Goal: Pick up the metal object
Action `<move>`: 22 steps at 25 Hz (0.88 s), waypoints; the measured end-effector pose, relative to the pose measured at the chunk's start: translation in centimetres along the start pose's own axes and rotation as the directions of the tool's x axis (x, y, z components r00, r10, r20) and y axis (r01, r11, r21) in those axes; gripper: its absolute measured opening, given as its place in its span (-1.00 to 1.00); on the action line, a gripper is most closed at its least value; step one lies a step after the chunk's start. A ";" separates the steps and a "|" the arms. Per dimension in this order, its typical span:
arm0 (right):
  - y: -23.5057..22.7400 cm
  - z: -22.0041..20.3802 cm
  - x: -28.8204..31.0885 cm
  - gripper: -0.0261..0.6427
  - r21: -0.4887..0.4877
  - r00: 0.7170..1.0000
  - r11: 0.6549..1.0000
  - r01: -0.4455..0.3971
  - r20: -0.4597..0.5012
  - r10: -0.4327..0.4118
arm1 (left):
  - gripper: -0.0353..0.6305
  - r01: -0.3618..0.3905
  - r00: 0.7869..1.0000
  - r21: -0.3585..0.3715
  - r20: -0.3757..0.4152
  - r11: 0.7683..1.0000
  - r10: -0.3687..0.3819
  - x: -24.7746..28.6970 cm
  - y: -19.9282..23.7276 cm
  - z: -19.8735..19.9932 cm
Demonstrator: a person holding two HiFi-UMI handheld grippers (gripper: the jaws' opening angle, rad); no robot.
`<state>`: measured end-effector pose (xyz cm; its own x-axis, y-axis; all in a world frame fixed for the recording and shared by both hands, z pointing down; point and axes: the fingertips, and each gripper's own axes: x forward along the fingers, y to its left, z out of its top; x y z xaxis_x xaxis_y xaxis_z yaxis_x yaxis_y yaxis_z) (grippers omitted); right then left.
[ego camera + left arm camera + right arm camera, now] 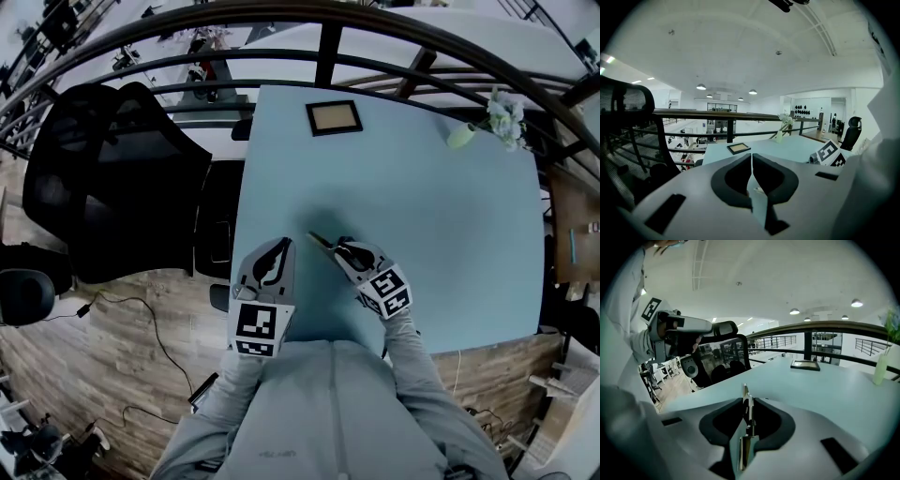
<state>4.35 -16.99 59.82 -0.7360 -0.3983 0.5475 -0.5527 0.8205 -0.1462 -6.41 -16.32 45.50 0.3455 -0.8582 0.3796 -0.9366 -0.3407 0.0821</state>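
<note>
- Metal object point(320, 241): a thin shiny strip clamped upright between the closed jaws of the right gripper point(339, 246), its tip poking out past them.
- It is held over the light blue surface point(422, 206), near the middle of the near edge.
- Left gripper point(281, 246) sits just beside it toward the left edge, jaw tips together with nothing between them.
- Picture frame point(334, 117) lies flat at the far edge.
- Vase point(464, 134) of pale flowers stands by the far right corner.

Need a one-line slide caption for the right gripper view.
Right gripper shut on a thin metal object, held over the light-blue table.
</note>
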 end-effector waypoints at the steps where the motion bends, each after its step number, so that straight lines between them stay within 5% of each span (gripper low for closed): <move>1: 0.0 0.4 -0.3 -0.67 -0.009 1.000 1.000 0.009 0.012 -0.009 | -0.80 0.000 1.000 0.002 0.008 1.000 0.000 -0.1 0.0 0.1; 12: 1.3 4.4 -4.8 -0.68 -0.078 0.984 0.991 0.109 0.153 -0.096 | -0.80 0.000 0.996 0.039 0.088 0.999 -0.003 -2.9 -1.1 1.9; 22: 2.7 8.3 -10.9 -0.68 -0.084 0.927 0.966 0.243 0.314 -0.206 | -0.80 0.013 0.992 0.075 0.127 0.997 -0.023 -5.1 -2.7 3.4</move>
<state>7.62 -13.84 46.60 -0.6911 -0.6667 0.2792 -0.6801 0.7305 0.0608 -5.45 -12.35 40.25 0.3714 -0.8920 0.2576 -0.9249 -0.3798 0.0179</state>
